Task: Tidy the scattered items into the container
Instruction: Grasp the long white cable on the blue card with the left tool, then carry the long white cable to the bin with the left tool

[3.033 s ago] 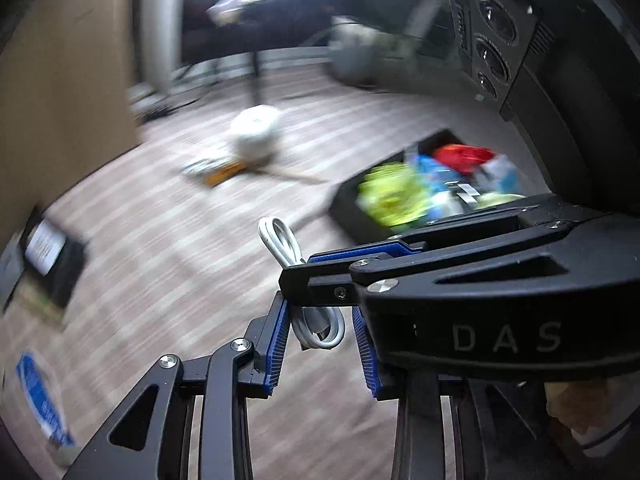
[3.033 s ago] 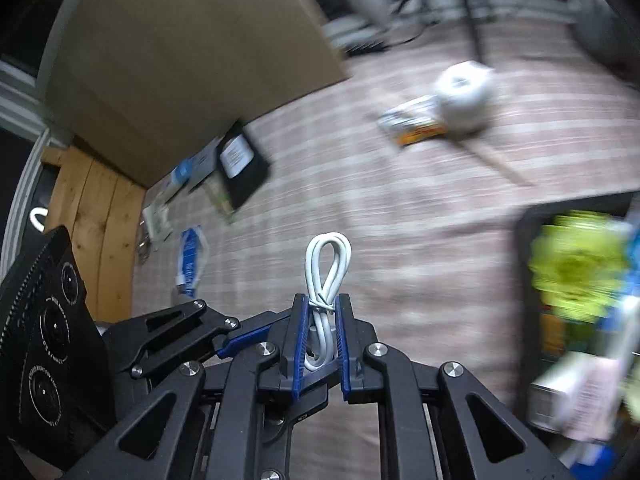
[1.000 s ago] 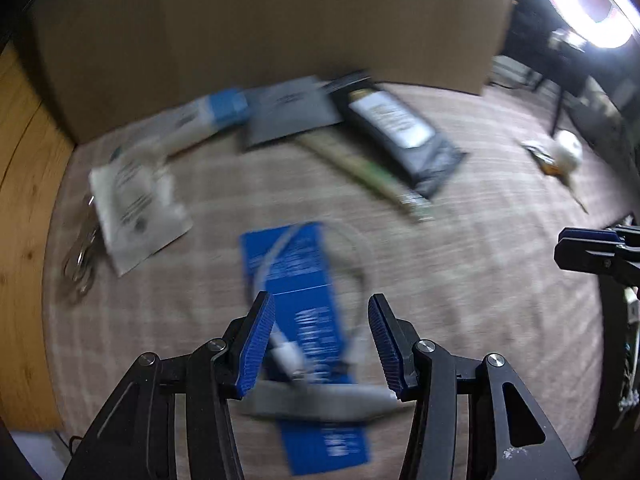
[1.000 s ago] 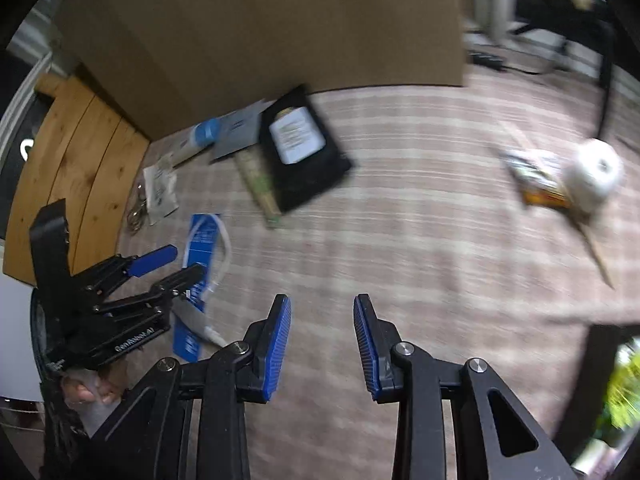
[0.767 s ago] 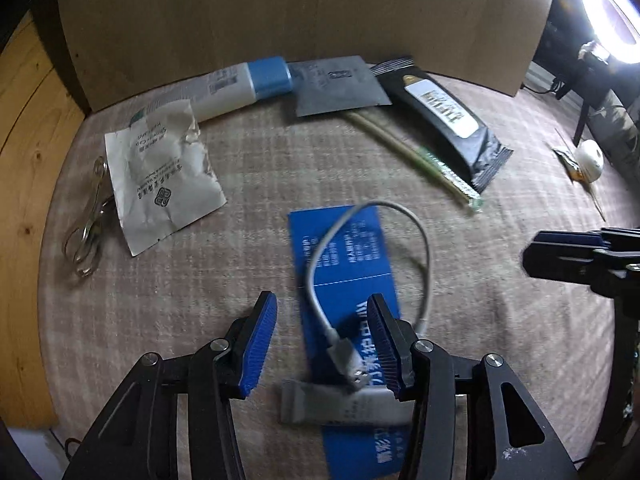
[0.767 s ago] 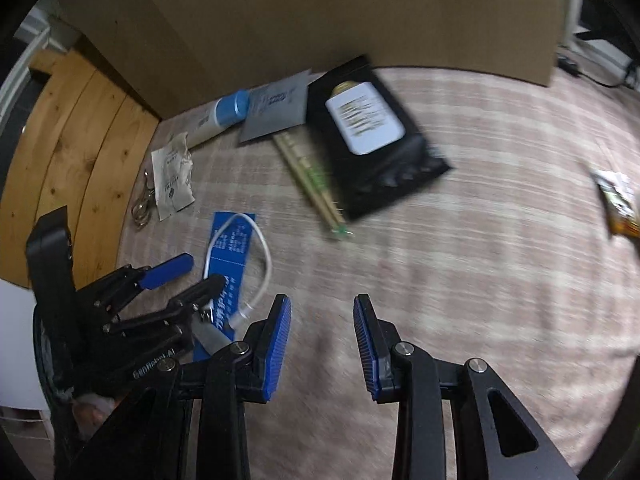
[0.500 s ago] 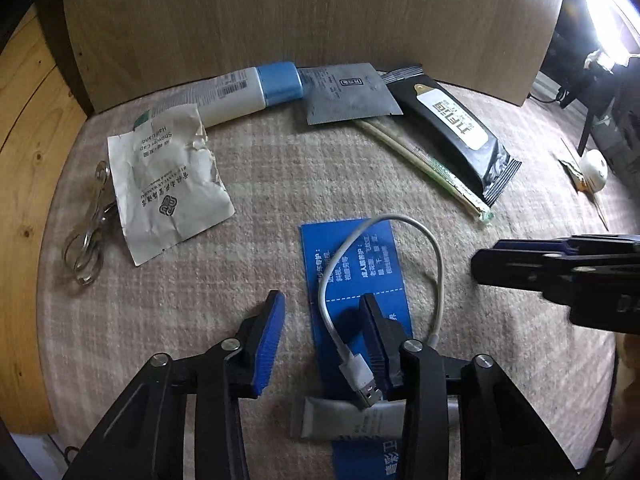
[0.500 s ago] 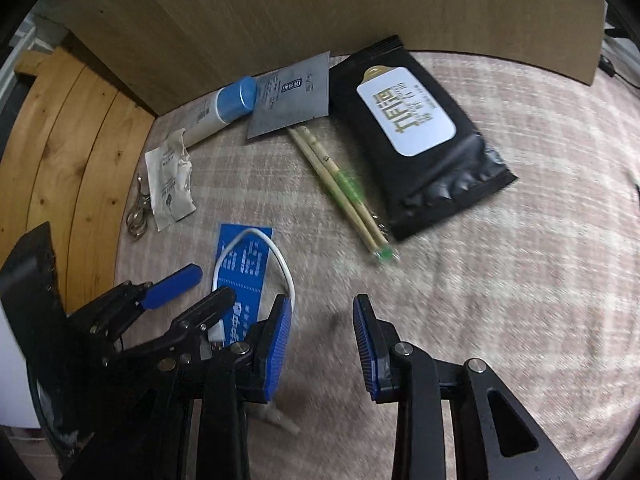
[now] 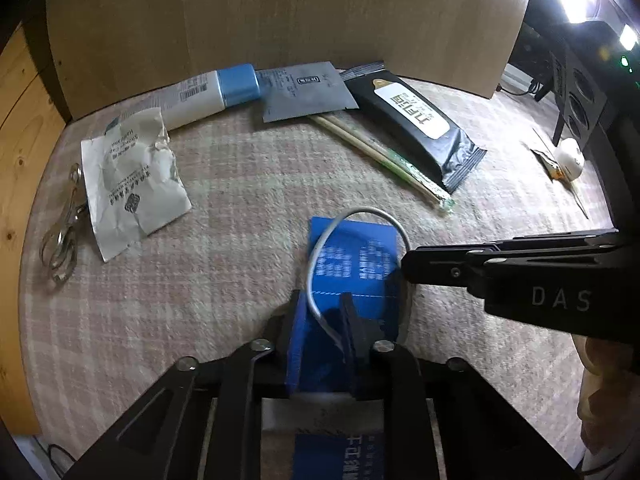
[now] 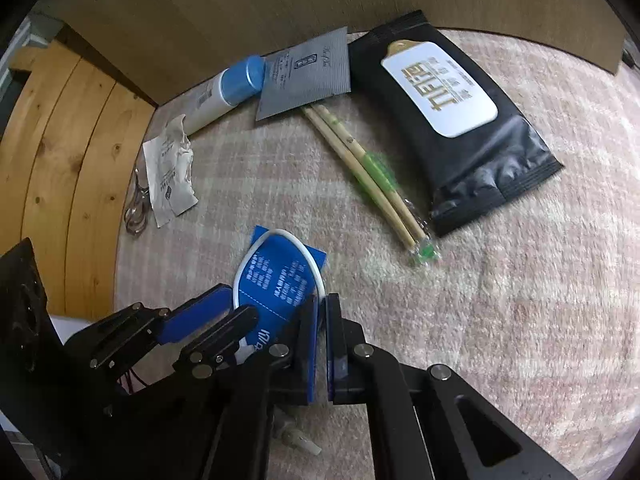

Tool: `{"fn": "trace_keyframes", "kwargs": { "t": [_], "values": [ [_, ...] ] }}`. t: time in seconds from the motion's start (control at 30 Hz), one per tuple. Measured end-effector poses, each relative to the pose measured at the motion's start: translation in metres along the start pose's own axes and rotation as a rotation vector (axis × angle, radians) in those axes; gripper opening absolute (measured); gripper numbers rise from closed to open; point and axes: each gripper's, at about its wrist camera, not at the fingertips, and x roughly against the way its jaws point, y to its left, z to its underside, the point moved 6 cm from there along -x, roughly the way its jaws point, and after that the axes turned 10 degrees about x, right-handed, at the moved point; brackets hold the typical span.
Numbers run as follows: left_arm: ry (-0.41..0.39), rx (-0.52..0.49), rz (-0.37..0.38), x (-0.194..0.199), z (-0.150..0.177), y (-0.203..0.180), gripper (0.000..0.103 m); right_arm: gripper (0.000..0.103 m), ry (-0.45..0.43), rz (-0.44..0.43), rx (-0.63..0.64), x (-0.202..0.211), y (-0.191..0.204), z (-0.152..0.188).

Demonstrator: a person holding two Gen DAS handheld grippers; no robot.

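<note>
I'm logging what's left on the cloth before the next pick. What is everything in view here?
cable: one, white, looped over the blue card, both ends at the grippers
blue card: one, blue, centre of cloth
black wipes pack: one, black with white label, far right
chopsticks: one wrapped pair, tan, beside the wipes pack
grey sachet: one, grey, by the board
tube: one, white with blue cap, far left
crumpled packet: one, white, left
metal clip: one, silver, cloth's left edge
left gripper: black, blue pads, closed on cable
right gripper: black, blue pads, closed on cable
</note>
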Motion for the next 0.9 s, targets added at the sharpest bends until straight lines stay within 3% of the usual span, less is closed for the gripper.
{"fn": "trace_keyframes", "kwargs": {
  "t": [0.17, 0.2, 0.23, 0.47, 0.6, 0.73, 0.9],
  "values": [
    [-0.012, 0.001, 0.034, 0.009, 0.007, -0.011, 0.009, 0.003, -0.02, -0.007, -0.017, 0.014, -0.008, 0.011],
    [-0.011, 0.0, 0.047, 0.011, 0.009, -0.016, 0.002, 0.003, -0.025, -0.01, -0.021, 0.018, -0.01, 0.014],
    [-0.009, 0.0, 0.059, 0.013, 0.011, -0.02, 0.001, 0.003, -0.034, -0.015, -0.027, 0.023, -0.012, 0.017],
    [-0.037, -0.089, 0.086, 0.033, 0.012, -0.082, 0.001, 0.0, -0.088, -0.002, -0.029, 0.062, -0.026, 0.04],
    [-0.05, -0.152, 0.059, 0.044, 0.026, -0.093, 0.002, 0.0, -0.126, -0.001, -0.065, 0.081, -0.04, 0.052],
    [-0.022, -0.171, -0.036, 0.03, 0.027, -0.085, 0.009, 0.004, -0.128, -0.023, -0.1, 0.087, -0.054, 0.064],
    [-0.023, -0.128, -0.031, 0.035, 0.025, -0.053, 0.015, 0.005, -0.116, -0.001, -0.082, 0.074, -0.05, 0.068]
  ]
}}
